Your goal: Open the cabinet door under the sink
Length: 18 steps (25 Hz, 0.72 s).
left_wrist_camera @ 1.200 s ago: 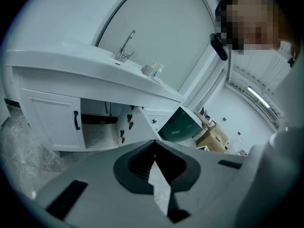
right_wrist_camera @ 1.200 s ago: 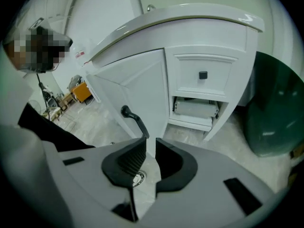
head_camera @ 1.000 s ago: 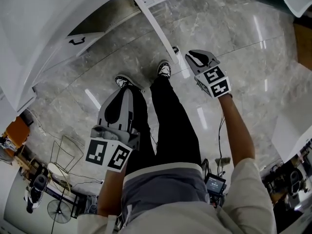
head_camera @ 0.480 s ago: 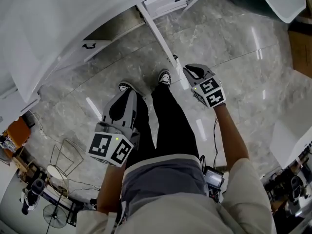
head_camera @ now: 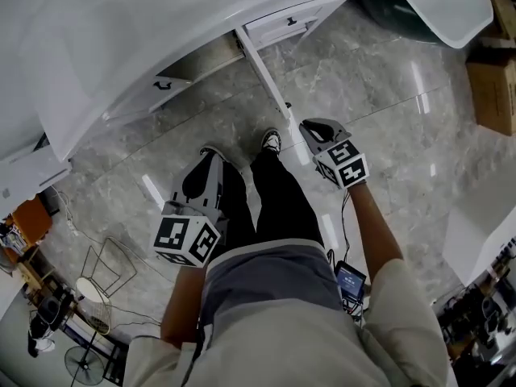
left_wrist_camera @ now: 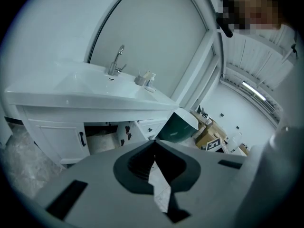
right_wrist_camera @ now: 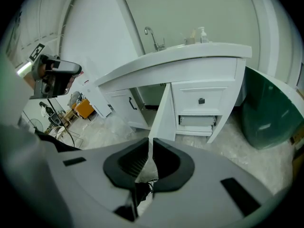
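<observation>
Looks done (nothing left, seemingly), with the cabinet door (head_camera: pixel 262 67) under the sink (head_camera: pixel 201 6) swung wide, left tongs (left_wrist_camera: pixel 154 145) clenched empty and right tongs (right_wrist_camera: pixel 150 145) just closing on nothing, a sliver apart.

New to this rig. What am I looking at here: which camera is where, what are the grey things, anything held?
No robot here: a person stands on a marble floor and holds a two-fingered gripper in each hand. The head view comes from a camera on the person's head looking steeply down, so it shows legs, shoes, the left gripper and the right gripper; the marker cubes are parts of them. The other two views come from cameras riding on each gripper, looking past its tips at a white sink cabinet. One cabinet door under the sink already stands open. Nothing is held: the left gripper's fingers meet at the tips; the right gripper's fingers have just been closing, down to a thin slit with nothing between them.
</observation>
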Motion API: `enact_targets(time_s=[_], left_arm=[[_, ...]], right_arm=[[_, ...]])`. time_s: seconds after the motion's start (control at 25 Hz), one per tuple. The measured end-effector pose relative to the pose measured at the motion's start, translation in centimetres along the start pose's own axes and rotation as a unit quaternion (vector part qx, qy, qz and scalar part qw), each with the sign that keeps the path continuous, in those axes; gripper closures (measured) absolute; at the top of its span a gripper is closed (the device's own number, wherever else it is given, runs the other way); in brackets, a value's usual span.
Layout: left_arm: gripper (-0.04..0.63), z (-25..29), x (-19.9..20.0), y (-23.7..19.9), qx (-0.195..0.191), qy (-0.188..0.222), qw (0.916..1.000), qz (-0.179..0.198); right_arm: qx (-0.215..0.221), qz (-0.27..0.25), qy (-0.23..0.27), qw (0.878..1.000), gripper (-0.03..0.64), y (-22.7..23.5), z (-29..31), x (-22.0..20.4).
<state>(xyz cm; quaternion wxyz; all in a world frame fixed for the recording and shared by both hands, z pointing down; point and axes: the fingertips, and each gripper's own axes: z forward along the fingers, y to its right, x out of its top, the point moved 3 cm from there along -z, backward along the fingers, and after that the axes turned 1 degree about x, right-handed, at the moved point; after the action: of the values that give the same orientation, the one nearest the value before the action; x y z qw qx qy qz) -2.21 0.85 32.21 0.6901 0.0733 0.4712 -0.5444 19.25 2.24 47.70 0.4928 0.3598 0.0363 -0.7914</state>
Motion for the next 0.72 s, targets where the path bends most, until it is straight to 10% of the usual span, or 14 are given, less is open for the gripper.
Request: enact_targets(time_s=[0.72], left_arm=[[0.597, -4.6, 5.3, 1.9, -0.012, 0.04, 0.9991, -0.001]], right_arm=[[0.003, -0.004, 0.053, 0.999, 0.584, -5.6, -7.3, 8.0]])
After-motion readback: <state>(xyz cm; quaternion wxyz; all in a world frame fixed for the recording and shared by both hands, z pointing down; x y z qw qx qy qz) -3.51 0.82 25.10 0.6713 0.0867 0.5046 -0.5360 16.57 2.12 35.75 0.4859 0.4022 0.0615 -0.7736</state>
